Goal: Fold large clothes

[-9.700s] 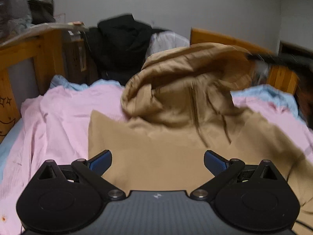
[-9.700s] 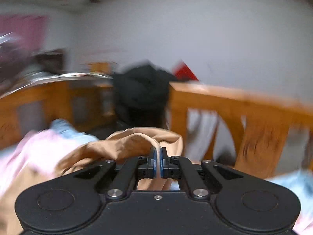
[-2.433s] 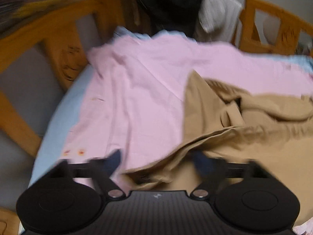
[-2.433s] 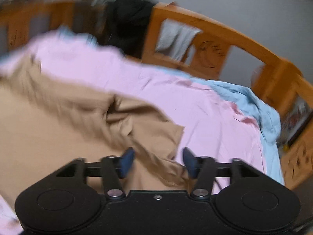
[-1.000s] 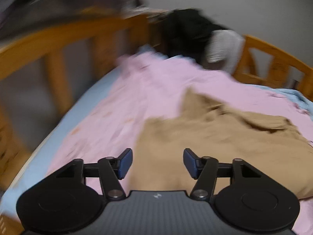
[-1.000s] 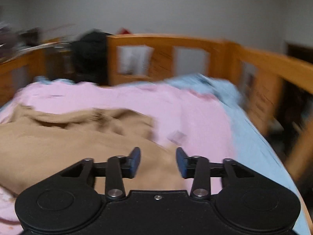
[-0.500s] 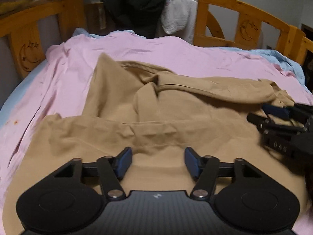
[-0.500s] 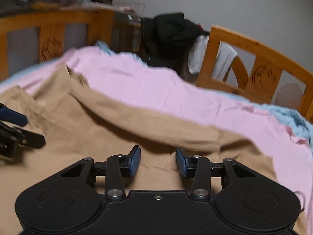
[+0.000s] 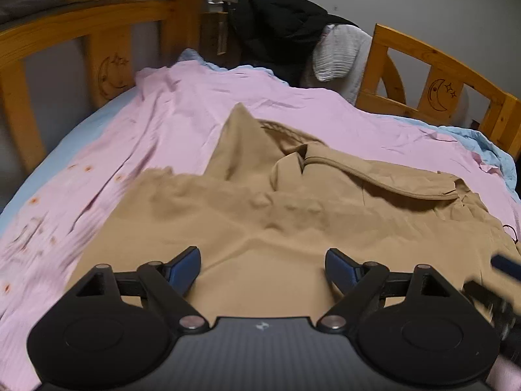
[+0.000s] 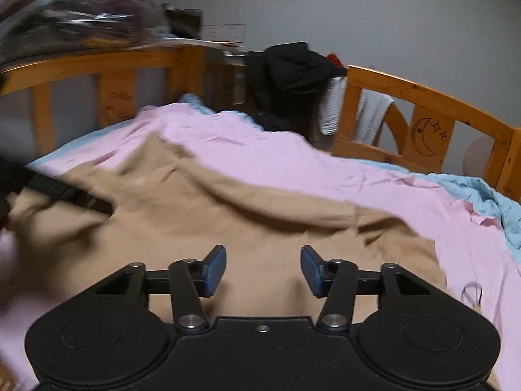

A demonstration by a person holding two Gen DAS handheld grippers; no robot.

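Wider left claw (image 9: pixel 262 265) now, tan garment (image 9: pixel 293 215) beneath.

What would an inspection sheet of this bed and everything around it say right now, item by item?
Surface: pink sheet over a light blue sheet, both wrinkled.
Job's things: tan garment lying spread out, rumpled toward its far edge, with one long fold across it.
Clutter: black clothes and a white cloth heaped at the far end of the bed.
Grippers: left gripper open over the garment, holding nothing; right gripper open likewise.
Cables: a thin looped cord on the sheet at the garment's right edge; whose it is cannot be told.
Surroundings: wooden bed rails carved with moon and stars, and a grey wall.
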